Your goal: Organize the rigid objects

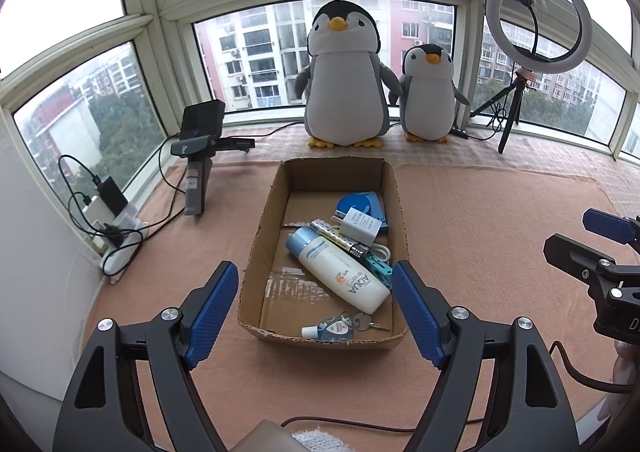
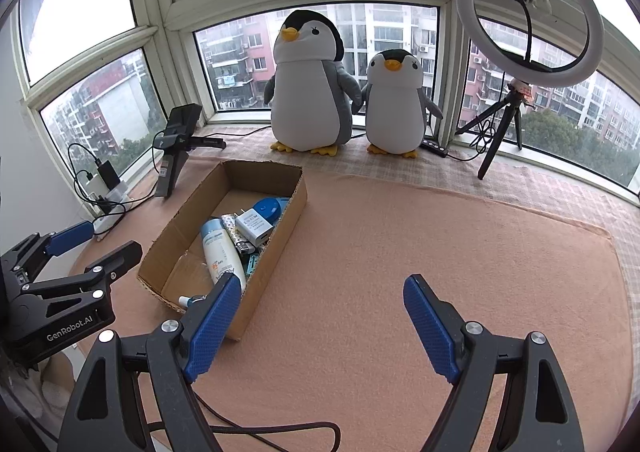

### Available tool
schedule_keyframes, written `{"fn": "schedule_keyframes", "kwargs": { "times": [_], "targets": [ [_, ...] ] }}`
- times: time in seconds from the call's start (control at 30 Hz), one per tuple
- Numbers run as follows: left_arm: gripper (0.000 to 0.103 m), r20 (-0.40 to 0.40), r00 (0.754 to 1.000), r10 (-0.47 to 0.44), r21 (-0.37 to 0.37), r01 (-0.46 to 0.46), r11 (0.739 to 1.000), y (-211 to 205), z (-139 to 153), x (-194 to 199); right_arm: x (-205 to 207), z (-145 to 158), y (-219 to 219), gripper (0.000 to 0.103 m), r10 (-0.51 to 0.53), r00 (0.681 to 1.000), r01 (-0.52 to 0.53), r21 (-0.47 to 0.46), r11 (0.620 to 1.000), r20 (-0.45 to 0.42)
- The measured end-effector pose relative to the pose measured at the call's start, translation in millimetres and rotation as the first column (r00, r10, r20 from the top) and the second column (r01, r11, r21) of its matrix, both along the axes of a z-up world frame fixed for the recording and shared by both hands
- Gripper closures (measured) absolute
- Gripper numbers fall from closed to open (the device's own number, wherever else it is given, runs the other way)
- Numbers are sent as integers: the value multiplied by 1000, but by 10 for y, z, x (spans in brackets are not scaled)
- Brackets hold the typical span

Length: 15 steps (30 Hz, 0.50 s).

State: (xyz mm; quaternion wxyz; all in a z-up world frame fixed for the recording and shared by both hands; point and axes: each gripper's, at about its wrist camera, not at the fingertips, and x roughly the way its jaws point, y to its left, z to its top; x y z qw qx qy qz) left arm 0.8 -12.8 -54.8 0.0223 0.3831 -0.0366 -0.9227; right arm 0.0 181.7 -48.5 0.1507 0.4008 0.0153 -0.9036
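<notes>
An open cardboard box (image 1: 262, 236) (image 2: 280, 228) lies on the pink cloth. Inside are a white AQUA bottle (image 1: 340, 272) (image 2: 220, 252), a white charger plug (image 1: 360, 226) (image 2: 254, 226), a patterned lighter (image 1: 338, 236), a blue round tape case (image 1: 362, 202) (image 2: 270, 208), a teal clip (image 1: 378, 268), a small sanitizer bottle with keys (image 1: 332, 330). My left gripper (image 1: 316, 284) hangs open in front of the box's near end, holding nothing. My right gripper (image 2: 320, 296) is open and holds nothing, over bare cloth right of the box. Each gripper shows at the other view's edge (image 1: 600, 248) (image 2: 80, 256).
Two plush penguins (image 1: 344, 80) (image 1: 428, 92) stand on the sill behind the box. A ring light on a tripod (image 1: 536, 24) (image 2: 528, 20) is at the back right. A black device on a stand (image 1: 198, 164) and a power strip with chargers and cables (image 1: 112, 228) sit at the left wall.
</notes>
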Motion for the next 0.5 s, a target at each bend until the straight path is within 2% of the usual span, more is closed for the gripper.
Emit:
{"fn": "schedule_keyframes", "kwargs": {
  "times": [0.5],
  "targets": [
    [24, 2, 1000, 0, -1, 0, 1000, 4, -2, 2, 5, -23, -13, 23, 1, 1000, -1, -1, 1000, 2]
  ]
}}
